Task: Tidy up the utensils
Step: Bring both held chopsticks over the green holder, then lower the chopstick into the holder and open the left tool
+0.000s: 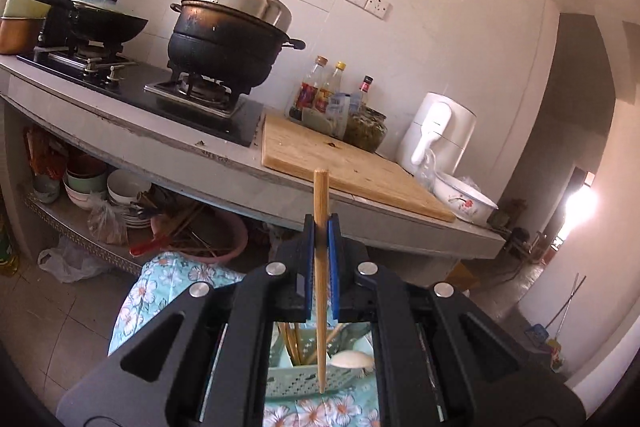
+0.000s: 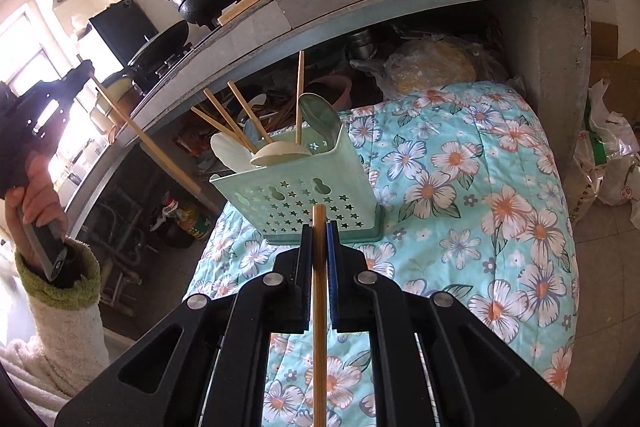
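A pale green perforated utensil holder (image 2: 304,195) stands on a flowered blue cloth (image 2: 460,187), with several wooden chopsticks (image 2: 240,111), a white spoon (image 2: 280,153) and a green spoon (image 2: 320,119) in it. My right gripper (image 2: 320,227) is shut on a wooden chopstick (image 2: 319,307), just in front of the holder. My left gripper (image 1: 321,223) is shut on another chopstick (image 1: 321,279), held upright above the holder (image 1: 304,379). In the right wrist view the left gripper (image 2: 82,71) shows at far left, raised, with its chopstick (image 2: 148,143) slanting down toward the holder.
A concrete counter (image 1: 224,163) carries a gas stove (image 1: 132,87), a black pot with steel lid (image 1: 236,31), a wok (image 1: 104,21), a cutting board (image 1: 344,167), bottles (image 1: 328,91) and a white kettle (image 1: 438,133). Bowls (image 1: 92,187) and plastic bags (image 2: 612,155) lie below.
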